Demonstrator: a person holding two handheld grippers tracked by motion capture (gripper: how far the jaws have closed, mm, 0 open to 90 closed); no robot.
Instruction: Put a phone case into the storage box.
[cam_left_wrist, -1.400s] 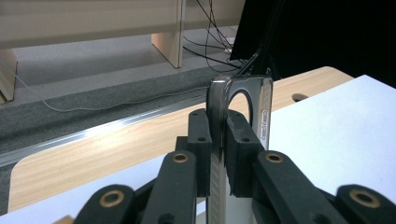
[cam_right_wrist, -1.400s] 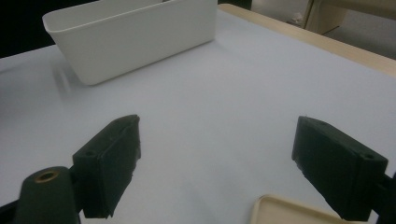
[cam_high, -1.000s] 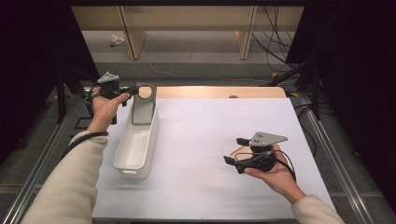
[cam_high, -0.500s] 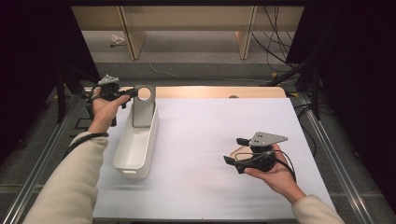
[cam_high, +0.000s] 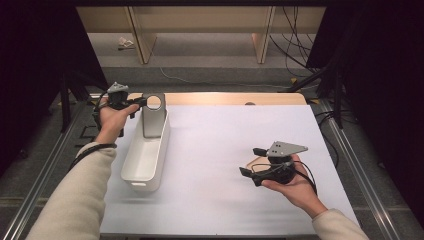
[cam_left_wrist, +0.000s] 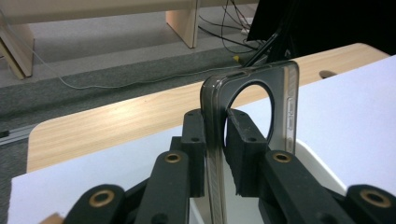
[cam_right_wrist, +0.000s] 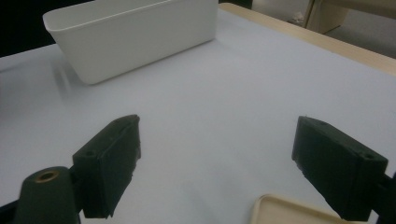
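Note:
A grey translucent phone case (cam_high: 153, 117) with a round hole near its top stands upright in the far end of a white bin (cam_high: 145, 155). My left gripper (cam_high: 142, 102) reaches in from the left and grips the case's top edge. In the left gripper view the case (cam_left_wrist: 285, 112) stands edge-on between the pads (cam_left_wrist: 194, 140). The jaws have just been opening slightly, and the pads still lie against the case. My right gripper (cam_high: 250, 161) rests open low over the white table on the right, jaws wide apart (cam_right_wrist: 217, 135) with nothing between them.
The white bin (cam_right_wrist: 130, 42) lies lengthwise at the table's left. A cream rounded object (cam_right_wrist: 289, 210) lies just under the right gripper. A wooden strip (cam_high: 225, 98) borders the table's far edge. Metal rails run along both sides.

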